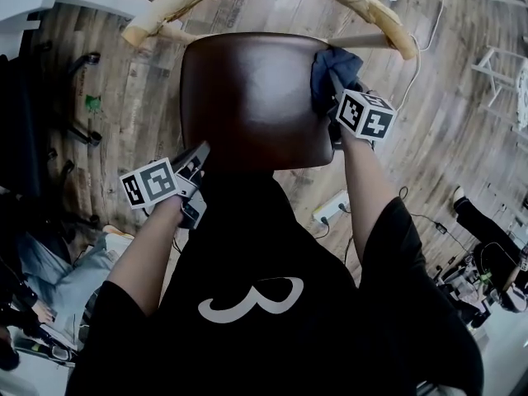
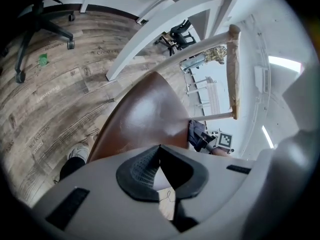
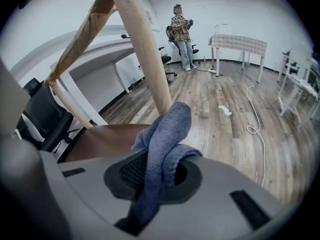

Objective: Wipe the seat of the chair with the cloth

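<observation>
Wood floor (image 1: 132, 97), brown chair seat (image 1: 247, 97) — right gripper (image 3: 160, 176) clamped on blue cloth (image 3: 167, 134) at its back corner, left gripper (image 2: 160, 156) closed, empty, by front edge.

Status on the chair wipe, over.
Right gripper shut on cloth, at back right corner of seat. Left gripper shut, empty, by seat front edge. Seat otherwise bare.
</observation>
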`<action>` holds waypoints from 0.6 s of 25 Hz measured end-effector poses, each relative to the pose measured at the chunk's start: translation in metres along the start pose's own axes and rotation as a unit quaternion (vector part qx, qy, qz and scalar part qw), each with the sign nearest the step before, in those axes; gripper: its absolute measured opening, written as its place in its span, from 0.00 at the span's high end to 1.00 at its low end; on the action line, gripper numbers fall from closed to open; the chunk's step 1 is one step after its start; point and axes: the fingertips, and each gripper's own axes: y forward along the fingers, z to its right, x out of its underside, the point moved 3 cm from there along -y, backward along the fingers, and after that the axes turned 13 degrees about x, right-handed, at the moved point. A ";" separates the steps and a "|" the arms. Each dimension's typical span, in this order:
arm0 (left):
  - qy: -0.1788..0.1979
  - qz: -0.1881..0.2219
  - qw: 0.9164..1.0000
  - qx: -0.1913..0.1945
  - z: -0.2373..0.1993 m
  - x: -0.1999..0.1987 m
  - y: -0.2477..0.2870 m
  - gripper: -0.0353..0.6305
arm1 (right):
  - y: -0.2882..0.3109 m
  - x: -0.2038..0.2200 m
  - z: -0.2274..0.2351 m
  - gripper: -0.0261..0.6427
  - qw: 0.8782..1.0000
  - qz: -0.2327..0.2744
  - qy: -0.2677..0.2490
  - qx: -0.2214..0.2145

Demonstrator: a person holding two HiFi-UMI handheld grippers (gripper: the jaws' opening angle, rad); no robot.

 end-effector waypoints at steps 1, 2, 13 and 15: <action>0.000 0.006 1.000 -0.001 0.000 0.000 -0.002 0.92 | -0.004 -0.003 -0.004 0.89 1.000 0.005 0.003 -0.010; -0.001 0.012 1.000 -0.001 -0.001 0.001 -0.005 0.92 | -0.008 -0.006 -0.009 0.89 1.000 0.012 0.004 -0.023; -0.018 0.026 0.999 -0.034 -0.028 0.014 -0.035 0.93 | -0.061 -0.027 -0.106 0.89 0.989 0.065 -0.018 -0.132; -0.017 0.021 0.999 -0.033 -0.031 0.013 -0.040 0.92 | -0.068 -0.023 -0.139 0.89 0.984 0.060 -0.003 -0.166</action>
